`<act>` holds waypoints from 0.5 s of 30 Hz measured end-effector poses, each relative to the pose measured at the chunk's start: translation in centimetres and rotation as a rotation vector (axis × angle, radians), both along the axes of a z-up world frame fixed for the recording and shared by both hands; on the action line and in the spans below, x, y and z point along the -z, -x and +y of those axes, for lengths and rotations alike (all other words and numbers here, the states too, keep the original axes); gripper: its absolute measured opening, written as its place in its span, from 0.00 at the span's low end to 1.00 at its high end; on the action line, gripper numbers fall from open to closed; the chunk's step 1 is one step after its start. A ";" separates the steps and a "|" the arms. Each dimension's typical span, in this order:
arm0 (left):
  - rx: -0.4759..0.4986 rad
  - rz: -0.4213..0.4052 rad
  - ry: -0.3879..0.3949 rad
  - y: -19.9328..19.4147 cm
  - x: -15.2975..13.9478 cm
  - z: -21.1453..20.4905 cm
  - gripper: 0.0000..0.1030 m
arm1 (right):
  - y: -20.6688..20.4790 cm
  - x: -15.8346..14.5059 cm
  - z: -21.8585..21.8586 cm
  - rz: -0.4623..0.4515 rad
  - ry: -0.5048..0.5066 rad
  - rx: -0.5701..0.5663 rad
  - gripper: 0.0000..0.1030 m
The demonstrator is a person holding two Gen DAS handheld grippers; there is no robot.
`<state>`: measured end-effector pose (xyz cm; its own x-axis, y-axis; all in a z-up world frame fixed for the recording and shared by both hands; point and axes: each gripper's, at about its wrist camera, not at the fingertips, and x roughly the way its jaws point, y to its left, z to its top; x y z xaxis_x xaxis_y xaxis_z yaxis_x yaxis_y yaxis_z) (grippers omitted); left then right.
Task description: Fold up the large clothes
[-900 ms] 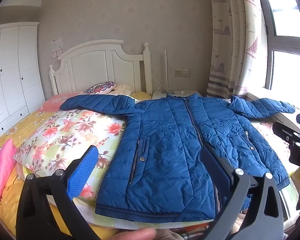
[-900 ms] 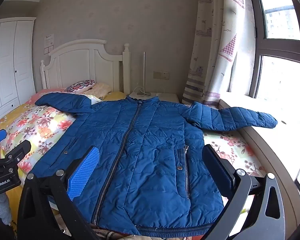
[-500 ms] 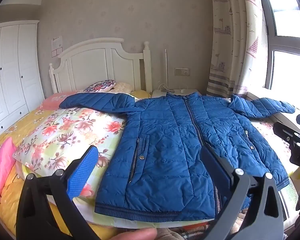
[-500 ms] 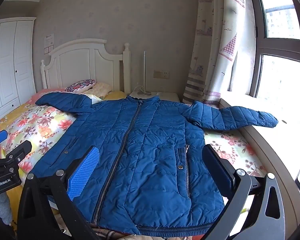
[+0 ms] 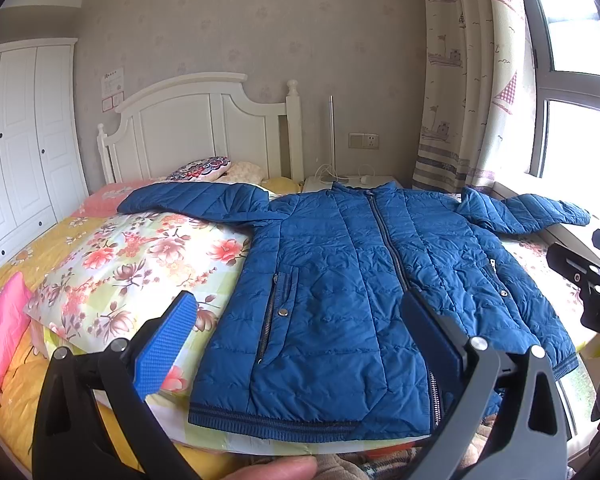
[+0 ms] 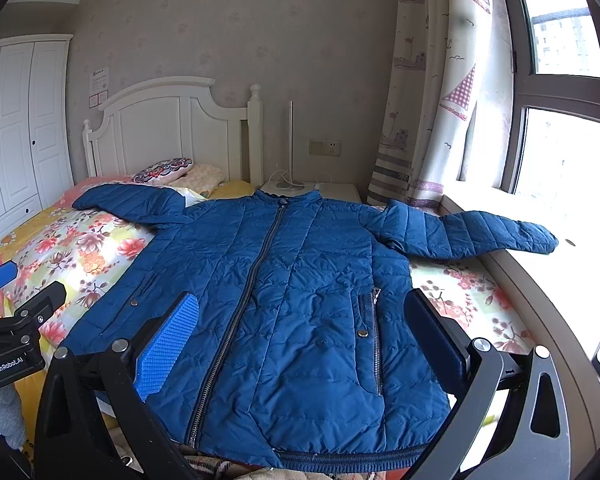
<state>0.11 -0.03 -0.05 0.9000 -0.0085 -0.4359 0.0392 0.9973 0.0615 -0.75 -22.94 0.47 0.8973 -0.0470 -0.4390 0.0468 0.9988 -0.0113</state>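
Observation:
A blue quilted jacket (image 5: pixel 340 280) lies flat and zipped on the bed, front up, collar toward the headboard, both sleeves spread out. It also shows in the right wrist view (image 6: pixel 292 300). Its left sleeve (image 5: pixel 188 200) lies over the floral quilt, its right sleeve (image 6: pixel 480 234) reaches the window sill. My left gripper (image 5: pixel 300 340) is open and empty above the hem's left half. My right gripper (image 6: pixel 304 340) is open and empty above the hem's right half. Neither touches the jacket.
A floral quilt (image 5: pixel 132 256) covers the bed, with a pink pillow (image 5: pixel 0 328) at the left. A white headboard (image 5: pixel 204 132), a nightstand (image 6: pixel 336 192), a curtain (image 6: pixel 432 120) and a window sill (image 6: pixel 540 280) bound the bed. A wardrobe (image 5: pixel 16 140) stands left.
Both views have shifted very slightly; the jacket lies as before and both grippers stay open.

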 end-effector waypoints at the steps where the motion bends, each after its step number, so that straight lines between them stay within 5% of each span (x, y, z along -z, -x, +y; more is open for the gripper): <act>1: 0.000 0.000 0.001 0.0 0.0 0.0 0.98 | 0.0 0.0 0.0 0.001 -0.001 0.001 0.96; 15: 0.001 0.006 0.002 0.2 1.0 0.0 0.98 | 0.0 0.1 0.1 0.004 -0.002 -0.002 0.96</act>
